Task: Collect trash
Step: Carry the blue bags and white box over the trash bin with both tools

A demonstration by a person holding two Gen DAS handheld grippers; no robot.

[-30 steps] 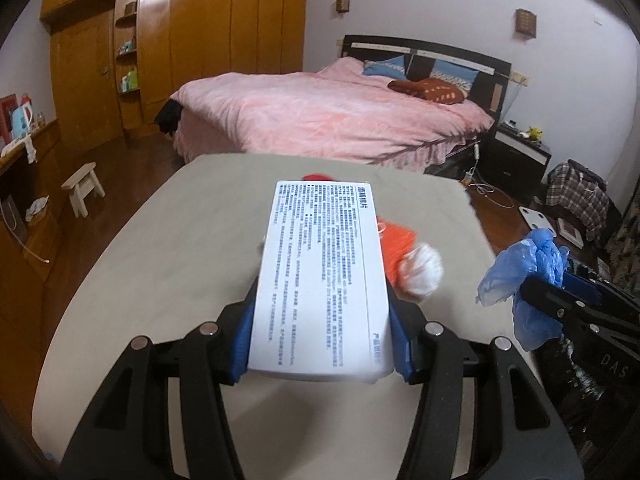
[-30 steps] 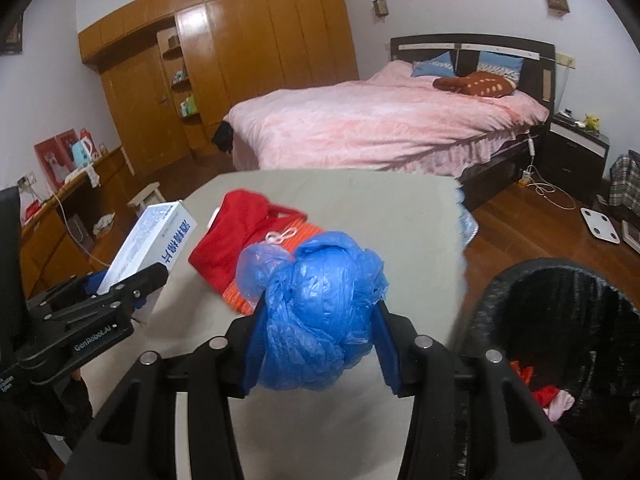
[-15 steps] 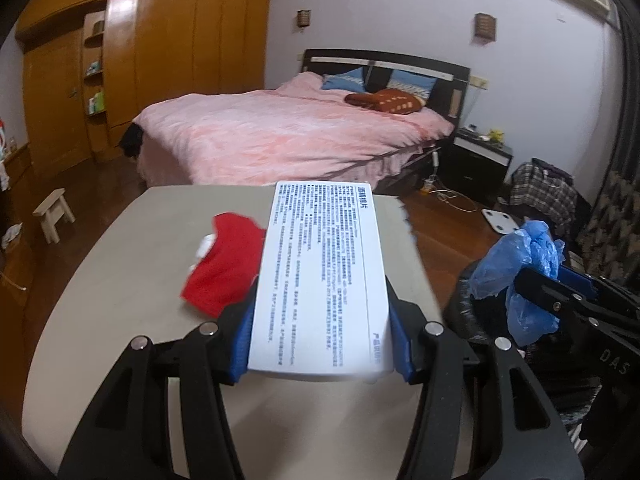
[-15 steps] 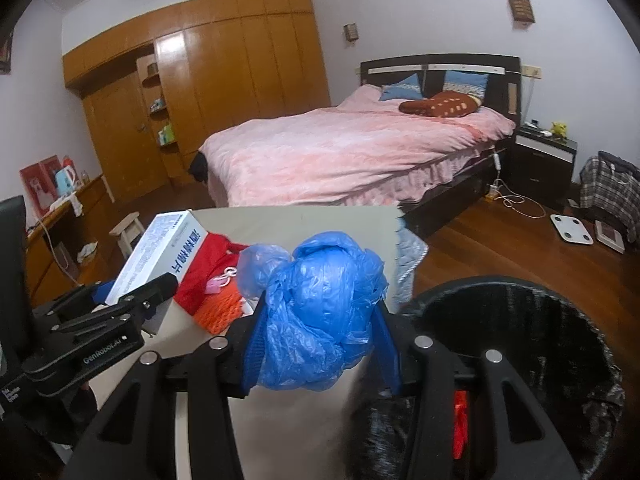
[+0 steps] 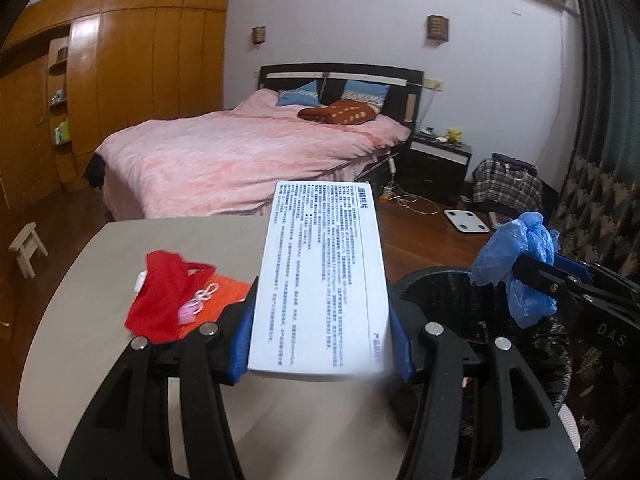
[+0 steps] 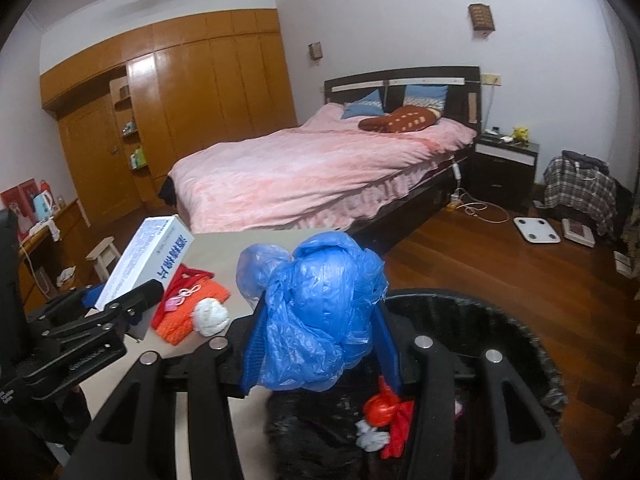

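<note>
My left gripper (image 5: 320,340) is shut on a white printed carton (image 5: 322,280), held over the table's right edge; the carton (image 6: 146,262) also shows in the right wrist view. My right gripper (image 6: 320,344) is shut on a crumpled blue plastic bag (image 6: 320,308), above the rim of a black-lined trash bin (image 6: 516,344). In the left wrist view the bag (image 5: 516,256) hangs over the bin (image 5: 440,292). Red and white scraps (image 6: 384,420) lie inside the bin. On the table remain a red and orange cloth pouch (image 5: 172,300) and a white wad (image 6: 210,316).
The grey table (image 5: 100,360) stands in front of a pink-covered bed (image 5: 240,156). A wooden wardrobe (image 5: 140,80) lines the left wall, with a small stool (image 5: 26,246) beside it. A scale (image 6: 536,230) and a plaid bag (image 6: 580,188) sit on the wooden floor at right.
Both grippers have swung right and risen with their loads. The bin has come under the right gripper and into the left wrist view. The pouch has slid to the left of the carton.
</note>
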